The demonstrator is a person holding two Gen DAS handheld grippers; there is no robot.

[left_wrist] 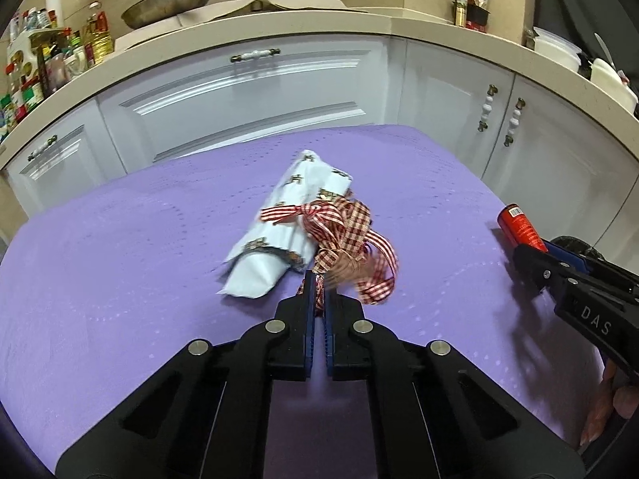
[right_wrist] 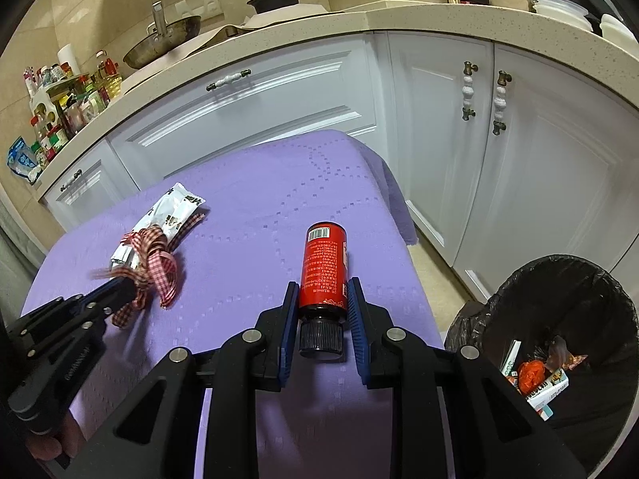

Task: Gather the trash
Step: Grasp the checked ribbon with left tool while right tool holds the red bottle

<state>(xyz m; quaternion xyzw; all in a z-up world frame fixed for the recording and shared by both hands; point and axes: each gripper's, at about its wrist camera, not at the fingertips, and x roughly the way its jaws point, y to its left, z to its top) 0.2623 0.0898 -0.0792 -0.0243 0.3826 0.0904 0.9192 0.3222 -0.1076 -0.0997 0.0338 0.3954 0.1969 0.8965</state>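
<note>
A red-and-white checked ribbon (left_wrist: pixel 343 235) lies tangled against a pale blue snack wrapper (left_wrist: pixel 279 223) on the purple tablecloth (left_wrist: pixel 120 259). My left gripper (left_wrist: pixel 319 283) is shut on an end of the ribbon; it also shows in the right wrist view (right_wrist: pixel 124 277), with the ribbon (right_wrist: pixel 155 267) and wrapper (right_wrist: pixel 167 211). My right gripper (right_wrist: pixel 322 291) is shut on a red bottle (right_wrist: pixel 324 263) with a black cap, held lying along the fingers just above the cloth. The bottle (left_wrist: pixel 519 227) shows at the right of the left wrist view.
A bin with a black liner (right_wrist: pixel 559 343) stands on the floor right of the table, holding several wrappers. White kitchen cabinets (right_wrist: pixel 279 92) and a beige counter (right_wrist: pixel 359 20) with pans and bottles run behind the table.
</note>
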